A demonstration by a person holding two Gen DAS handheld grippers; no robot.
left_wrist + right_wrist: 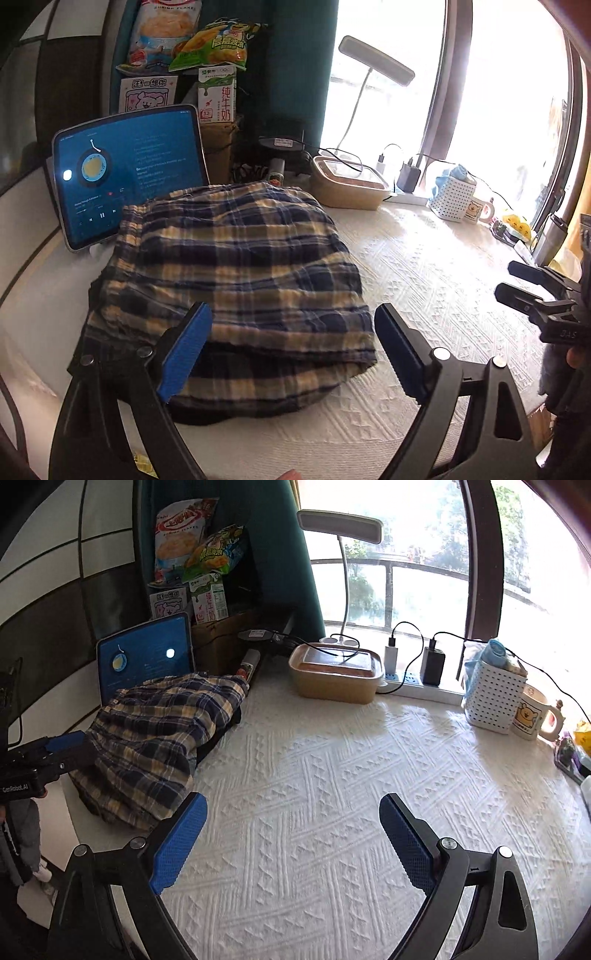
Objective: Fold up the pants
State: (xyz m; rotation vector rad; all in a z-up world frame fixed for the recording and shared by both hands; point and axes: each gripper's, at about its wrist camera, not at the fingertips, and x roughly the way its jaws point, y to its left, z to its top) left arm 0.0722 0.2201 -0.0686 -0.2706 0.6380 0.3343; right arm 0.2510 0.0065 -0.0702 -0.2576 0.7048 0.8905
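Observation:
The blue, yellow and cream plaid pants (236, 266) lie folded into a thick bundle on the white textured tablecloth (424, 266). My left gripper (293, 308) hangs open just in front of the bundle's near edge, and its blue pads (184, 350) stand wide without pressing on cloth. In the right wrist view the pants (159, 734) sit at the left. My right gripper (291, 799) is open over bare tablecloth (314, 760), to the right of the bundle. It also shows at the right edge of the left wrist view as the right gripper (532, 291).
A lit tablet (129, 173) leans right behind the pants, with snack bags (207, 44) and a milk carton (218, 96) above it. A tan lidded container (336, 675), power strip (406, 681), white perforated basket (491, 698) and mug (532, 712) line the window side.

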